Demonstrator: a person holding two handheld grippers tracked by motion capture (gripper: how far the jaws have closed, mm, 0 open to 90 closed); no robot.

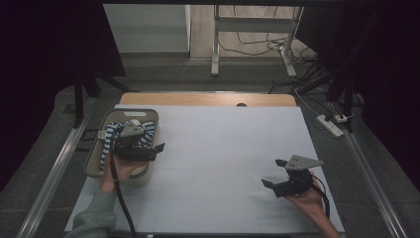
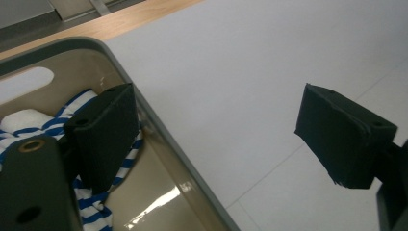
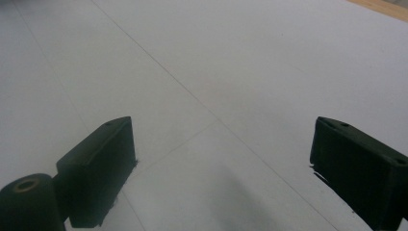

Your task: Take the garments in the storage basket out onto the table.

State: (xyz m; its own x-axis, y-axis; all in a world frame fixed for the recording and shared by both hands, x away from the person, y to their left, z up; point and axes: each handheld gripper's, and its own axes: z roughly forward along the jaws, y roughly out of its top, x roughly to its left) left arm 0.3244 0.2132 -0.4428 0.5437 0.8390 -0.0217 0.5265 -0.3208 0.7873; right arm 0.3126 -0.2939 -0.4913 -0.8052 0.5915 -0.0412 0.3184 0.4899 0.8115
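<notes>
Striped cloth [image 1: 111,133] lies bunched inside the beige basket [image 1: 93,157], which sits at the near-left corner of the white table [image 1: 223,148]. I hold my left gripper [image 1: 158,148] over the basket's right rim with its jaws spread wide and nothing between them; one jaw hangs inside above the cloth, the other outside over bare table, so I judge the rim would block a straight descent. My right gripper [image 1: 273,173] rests well right of the basket, equally wide and empty. Between them the tabletop offers plenty of open room.
</notes>
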